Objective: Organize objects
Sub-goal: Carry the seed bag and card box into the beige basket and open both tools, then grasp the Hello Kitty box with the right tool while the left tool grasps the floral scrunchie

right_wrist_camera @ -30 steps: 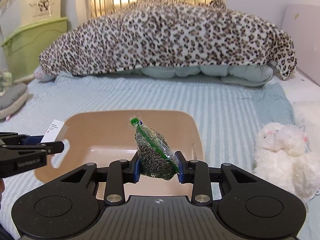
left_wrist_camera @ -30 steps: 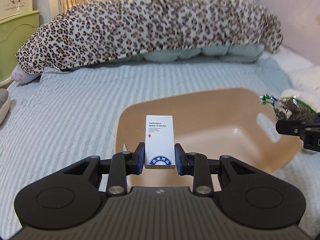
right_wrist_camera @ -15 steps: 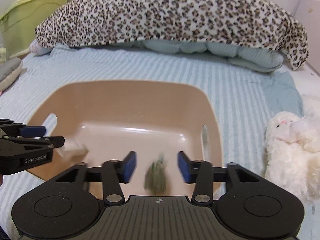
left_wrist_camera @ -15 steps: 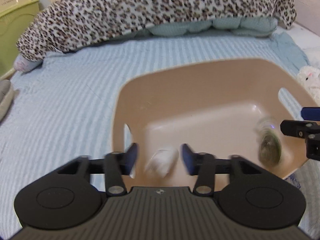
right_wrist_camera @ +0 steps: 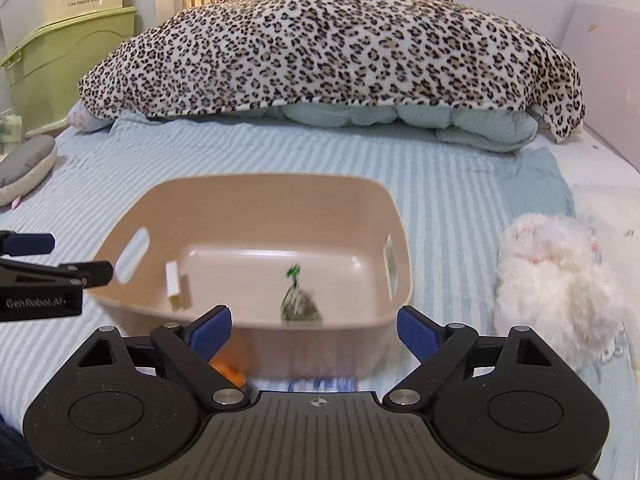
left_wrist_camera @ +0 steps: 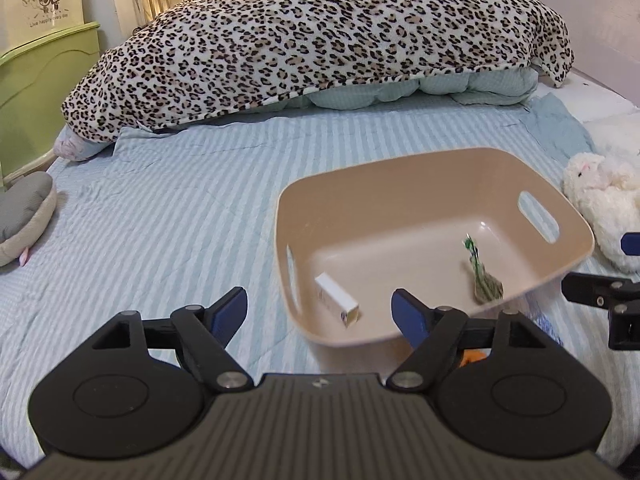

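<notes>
Left wrist view shows the left tool (left_wrist_camera: 320, 312) with its blue-padded jaws spreading wider and nothing between them, poised at the near left corner of a tan plastic basket (left_wrist_camera: 400, 184). The basket has smooth, rounded walls and a slot handle cut in each end; its near rim sits just ahead of the fingertips. Inside on the glossy floor lie a small white box (left_wrist_camera: 335, 300), on its side near the left wall, and a clear bag of dark seeds (left_wrist_camera: 482, 280) with a green tie, toward the right wall. Striped pale-blue bedding (left_wrist_camera: 160, 232) stretches open and flat to the left of the basket.

From the right wrist view, the right tool (right_wrist_camera: 314, 328) also has its jaws moving apart, empty, hanging before the basket's near wall. A fluffy white plush toy (right_wrist_camera: 556, 276) lies just beside the basket on the right, narrowing room there. Behind, well apart, a leopard-print blanket (right_wrist_camera: 332, 44) covers a quilted pile. An orange item (right_wrist_camera: 230, 372) peeks out under the basket's near edge; its kind cannot be told.
</notes>
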The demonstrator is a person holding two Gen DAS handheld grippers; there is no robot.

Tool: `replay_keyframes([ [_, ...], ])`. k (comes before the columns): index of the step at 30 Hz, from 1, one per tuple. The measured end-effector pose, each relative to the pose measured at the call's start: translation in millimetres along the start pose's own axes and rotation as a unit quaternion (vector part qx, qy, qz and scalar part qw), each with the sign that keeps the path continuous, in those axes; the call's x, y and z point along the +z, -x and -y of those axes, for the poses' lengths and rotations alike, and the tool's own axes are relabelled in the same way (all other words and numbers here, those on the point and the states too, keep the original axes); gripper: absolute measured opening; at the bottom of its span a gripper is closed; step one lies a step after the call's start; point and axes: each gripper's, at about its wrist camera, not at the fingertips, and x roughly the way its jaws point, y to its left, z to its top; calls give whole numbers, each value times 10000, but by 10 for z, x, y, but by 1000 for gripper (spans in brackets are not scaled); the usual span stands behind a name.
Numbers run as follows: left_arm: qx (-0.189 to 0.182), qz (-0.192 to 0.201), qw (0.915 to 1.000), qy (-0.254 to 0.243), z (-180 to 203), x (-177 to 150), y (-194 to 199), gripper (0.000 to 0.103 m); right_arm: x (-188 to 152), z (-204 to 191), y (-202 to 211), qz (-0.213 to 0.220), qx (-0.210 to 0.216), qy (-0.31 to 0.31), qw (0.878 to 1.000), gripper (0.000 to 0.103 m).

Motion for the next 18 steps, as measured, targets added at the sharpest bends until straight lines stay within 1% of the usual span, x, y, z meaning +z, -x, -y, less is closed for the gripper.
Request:
replay_keyframes([
  [7, -31, -266, 9996, -53, -29, -324, 80, 81, -315, -110, 37, -319, -14, 13, 9995, 95],
  [15, -102, -651, 9978, -44, -62, -700, -57, 81, -654, -259, -48, -705, 59, -5, 9975, 95],
  [18, -94, -783, 9968, -89, -64, -819, -137, 81, -774, -313, -107, -829, 17, 26, 9966, 95],
])
